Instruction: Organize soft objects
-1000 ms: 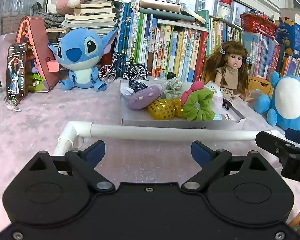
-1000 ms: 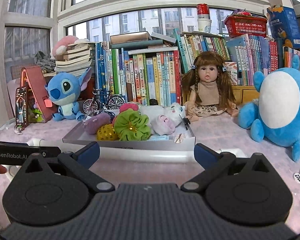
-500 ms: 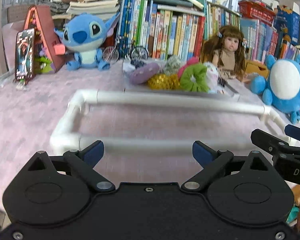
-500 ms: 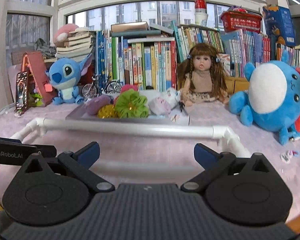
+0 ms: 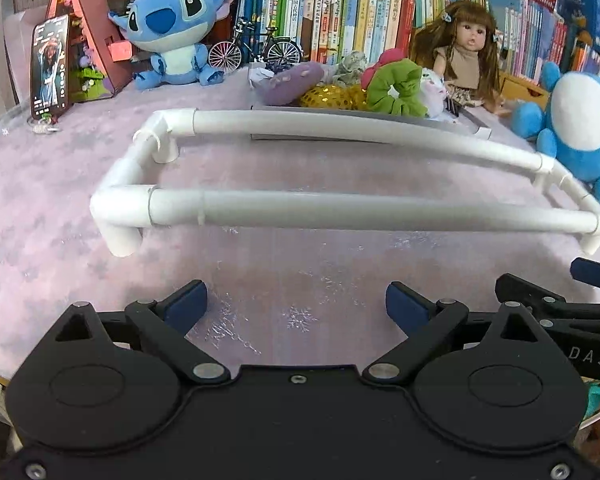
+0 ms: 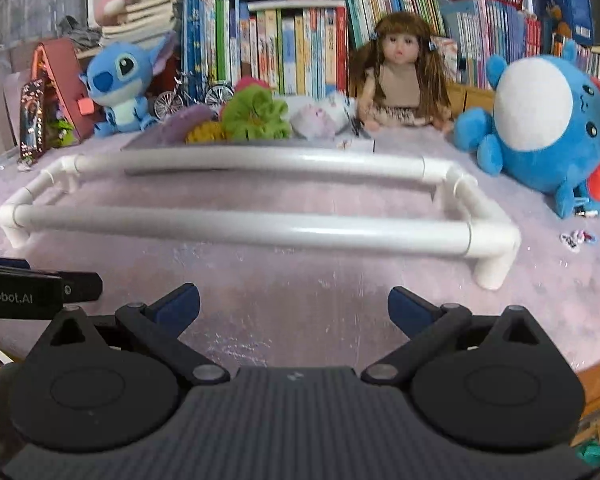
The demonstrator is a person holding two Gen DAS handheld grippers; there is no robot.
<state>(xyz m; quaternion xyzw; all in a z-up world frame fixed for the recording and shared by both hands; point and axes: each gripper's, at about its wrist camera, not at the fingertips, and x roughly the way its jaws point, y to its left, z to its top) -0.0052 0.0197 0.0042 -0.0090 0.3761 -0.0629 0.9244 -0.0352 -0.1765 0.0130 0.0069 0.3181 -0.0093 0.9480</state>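
**A:** so both rigs have pulled back; the white pipe rack (image 5: 340, 212) now shows both rails, and the tray (image 5: 476, 126) of scrunchies (image 5: 396, 86) sits behind it, well apart; looks like nothing's started yet

**B:** yep; left gripper (image 5: 296, 304) and right gripper (image 6: 294, 304) both spread wide, empty; readable text: "nRobot.AI", "DAS"

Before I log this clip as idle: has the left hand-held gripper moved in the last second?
Yes. The left hand-held gripper has pulled back and up: the white pipe rack now shows both rails.
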